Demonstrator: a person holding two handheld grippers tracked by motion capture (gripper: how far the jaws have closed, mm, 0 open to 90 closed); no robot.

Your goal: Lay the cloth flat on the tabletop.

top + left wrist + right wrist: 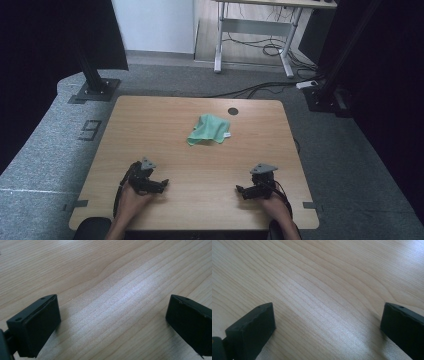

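A crumpled green cloth (209,129) with a small white tag lies on the far middle of the wooden table (150,125). My left gripper (148,181) rests near the table's front left, well short of the cloth. My right gripper (256,188) rests near the front right, equally far from it. In the left gripper view the left gripper (113,315) has its jaws wide apart over bare wood. The right gripper (328,322) in its own view also stands open, nothing between the jaws.
A round cable hole (233,111) sits near the table's far edge behind the cloth. Black frame posts (92,75) stand on the grey carpet at both far corners. A white desk frame (255,30) and cables lie beyond.
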